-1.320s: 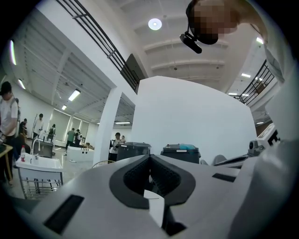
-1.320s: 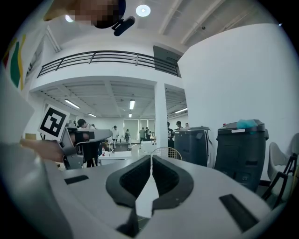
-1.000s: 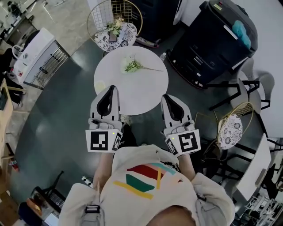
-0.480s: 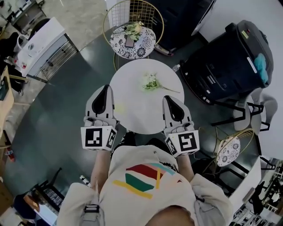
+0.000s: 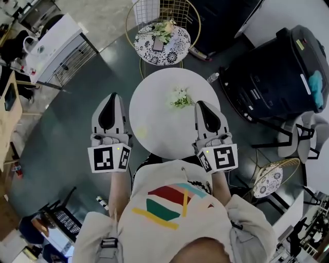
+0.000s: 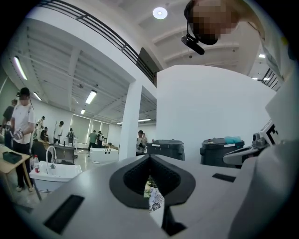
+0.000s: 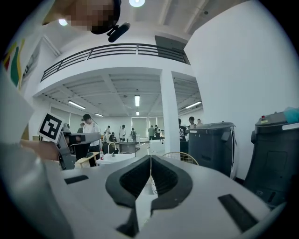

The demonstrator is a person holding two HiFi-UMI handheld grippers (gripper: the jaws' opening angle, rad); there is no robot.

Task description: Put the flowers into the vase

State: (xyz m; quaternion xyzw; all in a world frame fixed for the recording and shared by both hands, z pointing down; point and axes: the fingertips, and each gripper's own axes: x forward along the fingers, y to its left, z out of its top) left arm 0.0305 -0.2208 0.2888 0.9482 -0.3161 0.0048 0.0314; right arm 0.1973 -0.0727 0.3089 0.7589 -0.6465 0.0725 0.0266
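A small bunch of white flowers with green leaves [image 5: 180,97] lies on the round white table [image 5: 159,123], right of its middle. My right gripper [image 5: 199,103] is shut and empty, hovering over the table's right part just right of the flowers; its jaws meet in a thin line in the right gripper view [image 7: 150,157]. My left gripper [image 5: 114,95] is also shut with nothing in it, off the table's left edge above the floor [image 6: 150,157]. No vase shows clearly in any view.
Behind the table stands a wire chair [image 5: 139,15] with a patterned cushion [image 5: 172,49] carrying another bunch of flowers [image 5: 164,28]. A large black bin [image 5: 277,67] is at right, a white cabinet [image 5: 54,46] at upper left, a second wire chair [image 5: 270,177] at lower right.
Both grippers have advanced toward the table with the person. The right one now reaches beside the flowers; the left one has drifted out past the table's left edge. Both stayed shut.
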